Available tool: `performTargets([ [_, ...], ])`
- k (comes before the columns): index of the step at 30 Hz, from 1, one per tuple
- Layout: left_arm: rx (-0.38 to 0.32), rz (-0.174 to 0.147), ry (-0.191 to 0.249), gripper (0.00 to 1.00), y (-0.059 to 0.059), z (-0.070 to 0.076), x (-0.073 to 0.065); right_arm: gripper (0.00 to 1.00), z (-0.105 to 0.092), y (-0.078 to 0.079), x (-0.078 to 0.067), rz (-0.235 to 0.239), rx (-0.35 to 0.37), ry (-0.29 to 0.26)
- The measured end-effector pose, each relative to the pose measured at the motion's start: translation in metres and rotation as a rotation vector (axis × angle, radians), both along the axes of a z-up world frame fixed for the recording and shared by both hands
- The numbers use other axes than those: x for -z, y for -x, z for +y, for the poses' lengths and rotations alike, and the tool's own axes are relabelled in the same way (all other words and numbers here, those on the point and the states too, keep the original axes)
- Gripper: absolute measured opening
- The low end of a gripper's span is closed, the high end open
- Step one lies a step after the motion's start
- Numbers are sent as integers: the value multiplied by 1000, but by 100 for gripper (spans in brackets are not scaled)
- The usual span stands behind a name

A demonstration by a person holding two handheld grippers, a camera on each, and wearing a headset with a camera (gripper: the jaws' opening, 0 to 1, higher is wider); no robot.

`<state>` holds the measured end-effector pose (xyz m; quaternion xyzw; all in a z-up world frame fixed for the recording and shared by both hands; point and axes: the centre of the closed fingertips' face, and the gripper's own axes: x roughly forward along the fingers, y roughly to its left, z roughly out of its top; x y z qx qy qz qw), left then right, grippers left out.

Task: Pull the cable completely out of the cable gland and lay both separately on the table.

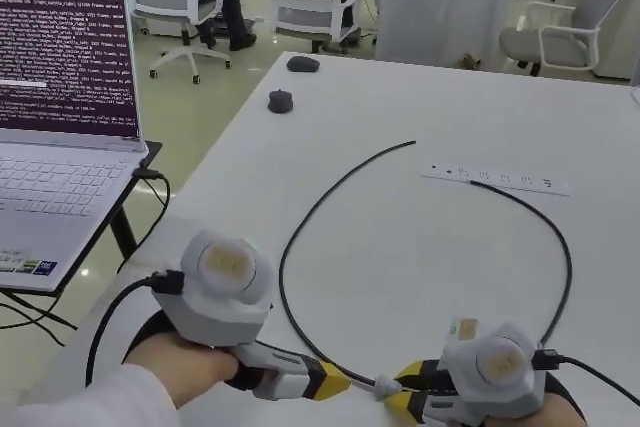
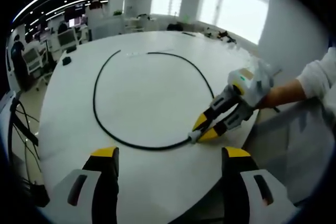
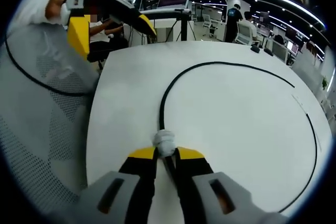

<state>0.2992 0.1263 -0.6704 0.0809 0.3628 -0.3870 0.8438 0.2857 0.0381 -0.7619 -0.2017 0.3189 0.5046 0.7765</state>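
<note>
Gripping the white cable gland (image 3: 165,141), our right gripper (image 3: 165,153) has its yellow-tipped jaws clenched on it, just inside the near edge of the white table (image 1: 430,267). The black cable (image 1: 281,272) is seated in the gland. From there it runs off toward the left edge, bends round toward the far side and ends free on the middle of the table.

Our left gripper (image 2: 170,155) is released, its two jaws standing well apart with bare table between them. In the head view it lies just left of the gland, its tips pointing at the gland and close to it, but we cannot tell whether they touch it.

A white power strip (image 1: 495,179) lies flat toward the right of the table, just past the cable's free end. A second black cord (image 1: 568,262) starts at the strip and curves back toward the near edge behind our right gripper. A computer mouse (image 1: 303,64) and a small dark round object (image 1: 281,100) sit near the far left corner. An open laptop (image 1: 60,127) stands on a stand beside the left edge.
</note>
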Motion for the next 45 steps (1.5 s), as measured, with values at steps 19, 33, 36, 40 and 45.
performTargets([
  [19, 72, -86, 196, 63, 0, -30, -39, 11, -14, 4, -92, -186, -126, -41],
  [33, 216, -166, 465, 43, 22, -66, -95, 11, -9, 30, -170, -402, -222, -68],
  [36, 261, -198, 514, 41, 28, -73, -107, 11, -6, 34, -180, -424, -242, -83],
  [40, 337, -196, 551, 37, 43, -82, -114, 11, -2, 40, -193, -451, -268, -100],
  [45, 392, -217, 556, 33, 52, -87, -118, 11, -1, 46, -204, -463, -288, -124],
])
